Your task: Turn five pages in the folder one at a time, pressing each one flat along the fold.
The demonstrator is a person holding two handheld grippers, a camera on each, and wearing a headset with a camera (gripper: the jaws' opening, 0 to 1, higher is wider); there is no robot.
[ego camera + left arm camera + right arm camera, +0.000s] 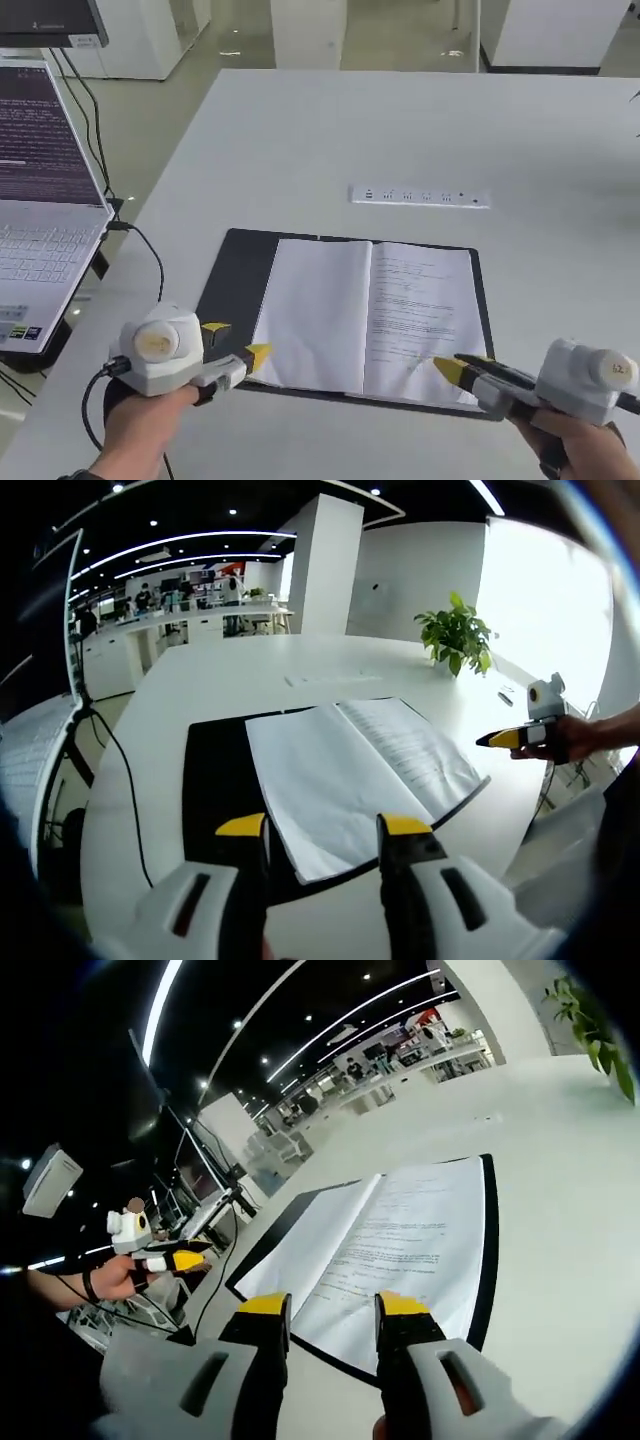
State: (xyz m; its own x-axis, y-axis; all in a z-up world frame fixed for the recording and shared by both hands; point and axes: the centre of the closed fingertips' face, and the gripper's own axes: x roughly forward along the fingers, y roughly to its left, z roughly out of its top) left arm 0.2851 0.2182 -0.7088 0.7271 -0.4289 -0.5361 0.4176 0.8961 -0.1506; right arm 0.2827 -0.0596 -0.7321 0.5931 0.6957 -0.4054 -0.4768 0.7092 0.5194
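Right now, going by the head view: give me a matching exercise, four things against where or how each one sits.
Things:
1 folder
2 laptop
3 power strip
4 right tongs

Places or states:
A far left, screen lit
B open, at the near edge of the printed page
C lying open, black cover
D white, past the far edge of the pages

Pairs: 1-C, 2-A, 3-D, 4-B

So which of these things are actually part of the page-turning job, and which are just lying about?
Part of the job: black folder, its pages, left gripper, right gripper.
Just lying about: laptop, cable, power strip, potted plant.
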